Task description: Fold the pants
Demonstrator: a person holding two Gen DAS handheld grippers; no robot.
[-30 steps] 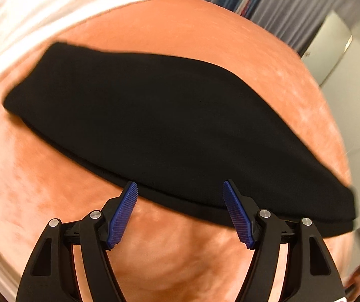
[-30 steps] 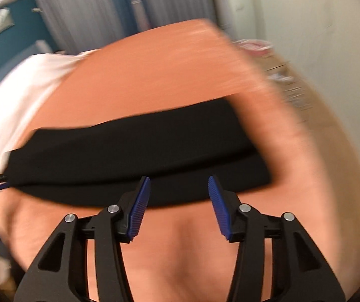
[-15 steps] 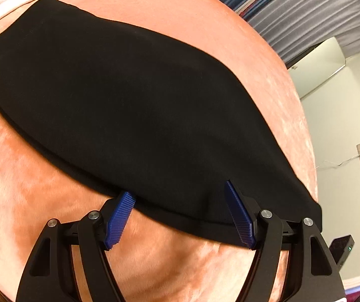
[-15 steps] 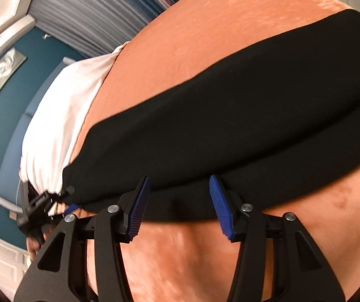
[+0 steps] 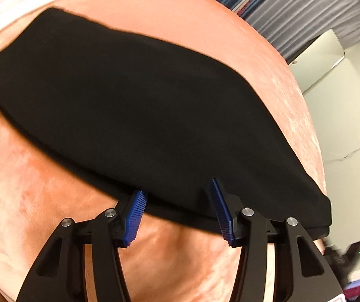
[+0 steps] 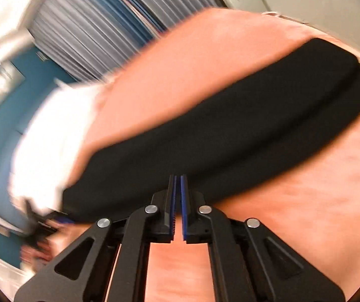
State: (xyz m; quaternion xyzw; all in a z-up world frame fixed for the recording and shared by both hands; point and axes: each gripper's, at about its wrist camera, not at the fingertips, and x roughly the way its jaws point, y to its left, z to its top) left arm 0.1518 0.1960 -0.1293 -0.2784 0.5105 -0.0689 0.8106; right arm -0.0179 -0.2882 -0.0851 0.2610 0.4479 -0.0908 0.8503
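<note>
- Pants: black cloth, matt, smooth, no sheen.
- Cover under them: orange cloth, soft and mottled, velvety by the look.
- Sheet: white cloth, plain.
- Left gripper: matt black plastic arms, ribbed blue pads, shiny metal pins.
- Curtain: grey pleated cloth, though blurred.

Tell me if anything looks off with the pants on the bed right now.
Nothing stands out. The black pants lie flat in a long folded strip on the orange bedspread, edges fairly even, no bunching or spill visible.
</note>
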